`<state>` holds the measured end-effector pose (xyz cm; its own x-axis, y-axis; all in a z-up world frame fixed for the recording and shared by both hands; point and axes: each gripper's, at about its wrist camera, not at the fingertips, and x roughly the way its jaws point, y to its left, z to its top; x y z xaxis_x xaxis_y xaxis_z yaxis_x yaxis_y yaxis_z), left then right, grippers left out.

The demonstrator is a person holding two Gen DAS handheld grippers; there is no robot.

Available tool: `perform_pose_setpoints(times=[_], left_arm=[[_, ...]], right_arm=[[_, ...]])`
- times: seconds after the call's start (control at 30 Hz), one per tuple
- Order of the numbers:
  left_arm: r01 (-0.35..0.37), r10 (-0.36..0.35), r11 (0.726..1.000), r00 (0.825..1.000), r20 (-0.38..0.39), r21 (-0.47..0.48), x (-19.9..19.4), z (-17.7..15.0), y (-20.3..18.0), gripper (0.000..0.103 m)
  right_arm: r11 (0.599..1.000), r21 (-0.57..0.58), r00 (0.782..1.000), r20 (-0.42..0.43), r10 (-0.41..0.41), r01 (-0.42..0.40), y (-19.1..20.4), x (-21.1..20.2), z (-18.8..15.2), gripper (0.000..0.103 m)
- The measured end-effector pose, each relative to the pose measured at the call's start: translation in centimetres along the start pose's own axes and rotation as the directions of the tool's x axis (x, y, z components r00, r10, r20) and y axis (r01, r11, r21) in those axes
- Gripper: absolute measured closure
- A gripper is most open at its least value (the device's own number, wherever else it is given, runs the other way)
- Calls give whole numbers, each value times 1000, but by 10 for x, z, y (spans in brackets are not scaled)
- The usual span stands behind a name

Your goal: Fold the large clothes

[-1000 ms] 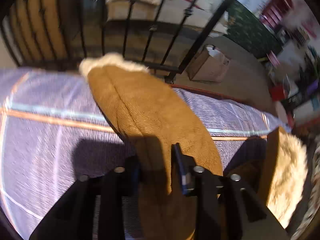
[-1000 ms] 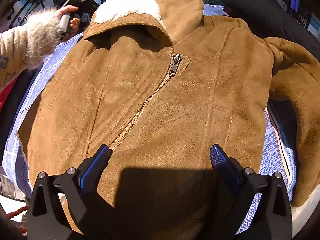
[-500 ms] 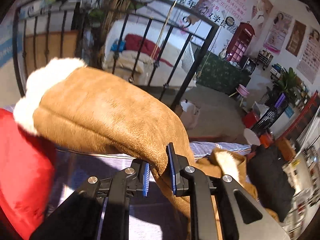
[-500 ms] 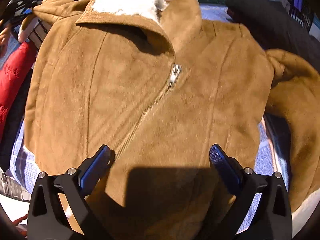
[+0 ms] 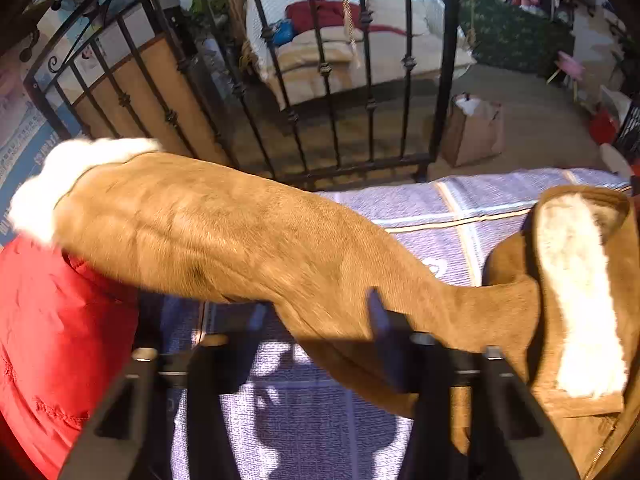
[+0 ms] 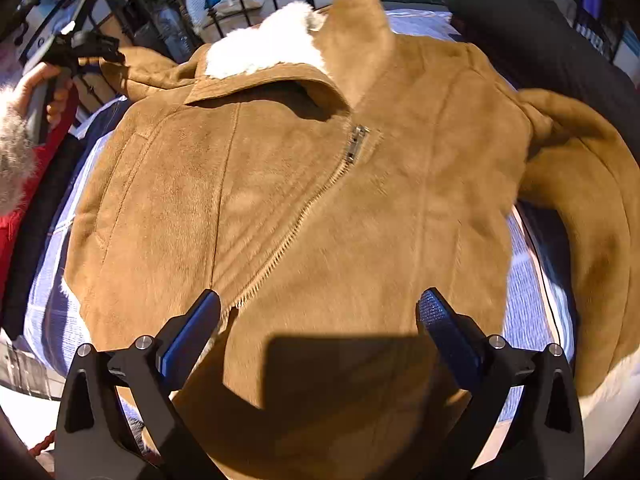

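A tan suede jacket (image 6: 320, 200) with a white fleece collar (image 6: 260, 48) lies front up, zipped, on a lilac checked bedspread (image 5: 460, 208). My right gripper (image 6: 318, 312) hovers open over the jacket's lower front with nothing between its fingers. The jacket's left sleeve (image 5: 240, 232), ending in a white fleece cuff (image 5: 60, 184), stretches out to the left and runs between the jaws of my left gripper (image 5: 316, 316). Those jaws are opening, and the left pad stands clear of the sleeve. In the right wrist view a hand holds the left gripper (image 6: 76, 52) beside that sleeve (image 6: 140, 68).
A red padded garment (image 5: 48, 320) lies at the bed's left under the cuff. A black iron railing (image 5: 320, 80) stands just beyond the bed. A black garment (image 6: 540, 40) lies at the far right, and the jacket's other sleeve (image 6: 592, 220) curls down the right side.
The left gripper lifted the sleeve off the bed and swung it out to the left over the red garment, then its jaws parted. The right gripper stayed open over the jacket.
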<state>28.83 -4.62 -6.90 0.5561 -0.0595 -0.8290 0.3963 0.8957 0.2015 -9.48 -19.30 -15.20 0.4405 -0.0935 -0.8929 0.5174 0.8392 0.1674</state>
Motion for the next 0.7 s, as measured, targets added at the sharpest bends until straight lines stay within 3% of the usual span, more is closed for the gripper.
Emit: perform_pose_setpoints(times=[0.07, 0.1, 0.2, 0.23, 0.3, 0.43, 0.5, 0.57, 0.7], left_arm=[[-84, 84, 996, 996, 40, 1, -6, -2, 5, 35], [-85, 84, 996, 995, 59, 11, -13, -7, 8, 28], [-74, 69, 997, 988, 139, 31, -48, -31, 22, 22], [-61, 54, 998, 985, 165, 35, -64, -40, 27, 14], [-10, 1, 999, 984, 177, 47, -80, -57, 29, 12], [165, -174, 981, 981, 88, 101, -101, -104, 11, 11], [181, -189, 973, 981, 43, 145, -98, -138, -10, 11], [163, -165, 976, 986, -3, 144, -86, -168, -22, 11], [246, -243, 969, 964, -104, 13, -66, -205, -13, 11]], right_arm=[[1000, 0, 1000, 15, -3, 3, -2, -8, -7, 5], [1000, -20, 1000, 27, -15, 15, -1, -12, -9, 5], [994, -90, 995, 80, -53, 60, 1, -19, -2, 5], [991, -116, 994, 93, -55, 66, 2, -18, 5, 5], [984, -157, 992, 108, -72, 88, 8, -12, 22, 5], [952, -286, 986, 154, -62, 104, 35, 7, 61, 8], [904, -396, 978, 186, -91, 159, 61, 25, 79, 13], [820, -512, 961, 227, -157, 255, 87, 47, 97, 20], [653, -668, 934, 274, -228, 355, 123, 88, 118, 30]])
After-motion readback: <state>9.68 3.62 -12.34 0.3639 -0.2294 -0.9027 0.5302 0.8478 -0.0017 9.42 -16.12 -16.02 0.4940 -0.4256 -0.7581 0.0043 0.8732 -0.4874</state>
